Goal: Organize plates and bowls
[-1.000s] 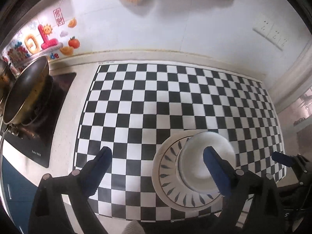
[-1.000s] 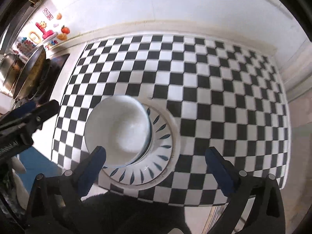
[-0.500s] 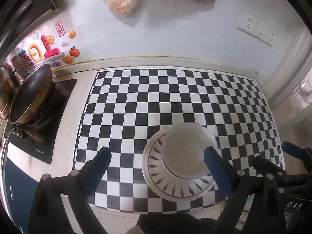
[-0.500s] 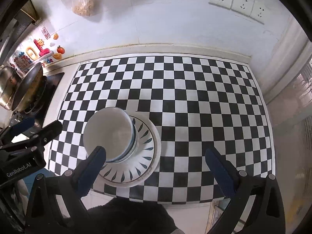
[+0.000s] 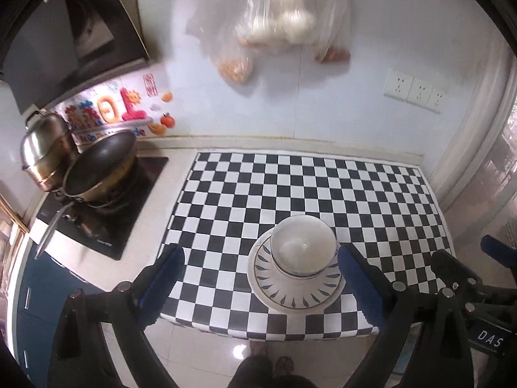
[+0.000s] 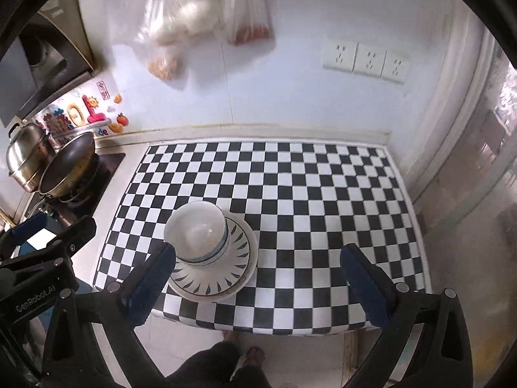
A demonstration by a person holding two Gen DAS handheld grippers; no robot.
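A white bowl (image 5: 302, 245) (image 6: 195, 234) with a blue band sits upright on a white plate (image 5: 295, 294) (image 6: 215, 278) with dark leaf marks round its rim. The stack rests near the front edge of the black-and-white checkered counter (image 5: 307, 187) (image 6: 290, 187). My left gripper (image 5: 261, 279) is open, high above the counter, its blue pads empty. Equally high and back from the stack, my right gripper (image 6: 258, 278) is open too and holds nothing. Each gripper shows at the edge of the other's view.
A stove (image 5: 97, 216) with a dark wok (image 5: 100, 165) and a steel pot (image 5: 45, 148) lies left of the counter. Plastic bags of food (image 5: 274, 26) hang on the white wall, with sockets (image 5: 413, 92) to the right. A person's legs and feet (image 6: 226, 365) stand on the tiled floor below.
Both grippers have pulled up and back from the stacked bowl and plate, so the counter looks smaller and the wall, hood and floor have come into view. The stack has not moved.
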